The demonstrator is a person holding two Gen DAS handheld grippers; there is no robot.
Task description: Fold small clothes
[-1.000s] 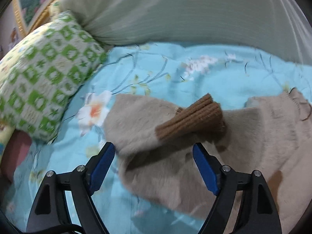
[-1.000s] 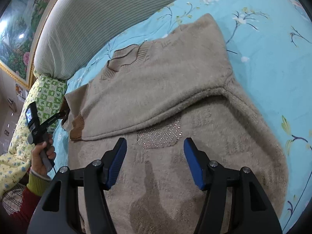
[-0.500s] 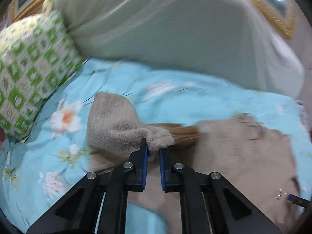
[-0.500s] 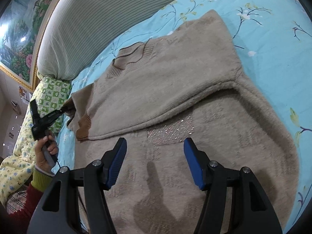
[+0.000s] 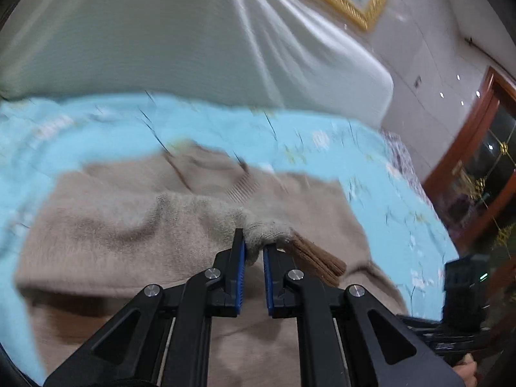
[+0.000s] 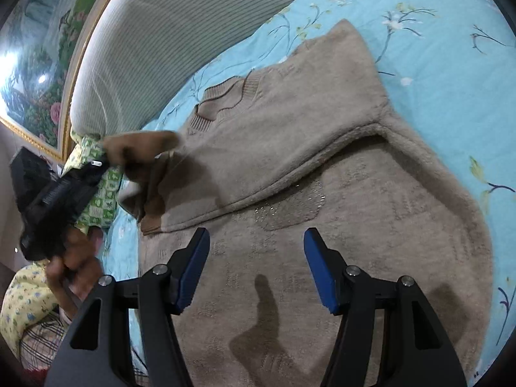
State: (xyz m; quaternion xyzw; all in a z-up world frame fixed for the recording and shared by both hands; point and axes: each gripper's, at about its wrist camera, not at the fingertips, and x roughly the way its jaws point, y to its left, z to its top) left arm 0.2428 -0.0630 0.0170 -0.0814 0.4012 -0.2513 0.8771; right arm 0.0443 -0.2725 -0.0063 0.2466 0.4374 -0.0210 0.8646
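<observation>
A small beige sweater (image 6: 338, 193) lies on the blue floral bedspread (image 6: 451, 64), its right sleeve folded across the chest. My left gripper (image 5: 254, 251) is shut on the sweater's left sleeve (image 5: 206, 213) near its brown ribbed cuff (image 5: 317, 258) and holds it lifted over the sweater body (image 5: 96, 242). In the right wrist view the left gripper (image 6: 96, 164) shows at the left with the sleeve (image 6: 142, 148) raised. My right gripper (image 6: 256, 267) is open and empty, hovering over the sweater's lower half.
A large pale pillow (image 5: 193, 48) lies at the head of the bed. A green-and-white checked cushion (image 6: 100, 193) sits at the left. A gold-framed picture (image 6: 35, 64) hangs behind. A wooden cabinet (image 5: 483, 161) stands beyond the bed's right edge.
My left gripper closed on the left sleeve near the cuff, lifted it and swung it right over the sweater body. The right gripper stayed open and nearly still.
</observation>
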